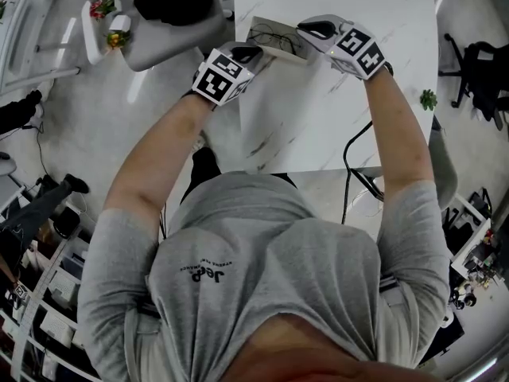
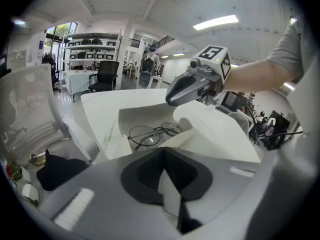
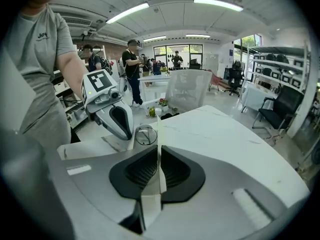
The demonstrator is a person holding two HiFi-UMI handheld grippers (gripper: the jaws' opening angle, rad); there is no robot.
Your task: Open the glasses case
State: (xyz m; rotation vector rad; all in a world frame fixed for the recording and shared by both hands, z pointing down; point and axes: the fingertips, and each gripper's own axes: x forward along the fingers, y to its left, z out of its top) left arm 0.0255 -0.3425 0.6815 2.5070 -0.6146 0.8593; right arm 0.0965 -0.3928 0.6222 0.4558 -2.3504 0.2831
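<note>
The white folding glasses case [image 1: 270, 44] lies open on the marble table [image 1: 350, 118], with thin wire-framed glasses [image 1: 278, 32] in it. My left gripper [image 1: 256, 54] is at the case's near left side, shut on a white side flap [image 2: 172, 199] that stands edge-on between its pads. My right gripper [image 1: 306, 30] is at the right end, shut on a thin upright white panel [image 3: 159, 144] of the case. In the left gripper view the glasses [image 2: 152, 134] lie in the case's tray [image 2: 145, 115], with the right gripper [image 2: 186, 89] just beyond. The right gripper view shows one lens [image 3: 145, 135] and the left gripper [image 3: 117, 118].
A grey chair [image 1: 159, 38] with a black garment [image 1: 171, 2] stands left of the table. A black cable [image 1: 350, 161] hangs off the near edge. A small green plant [image 1: 429, 99] sits at the right edge. People [image 3: 132, 69] stand far back in the room.
</note>
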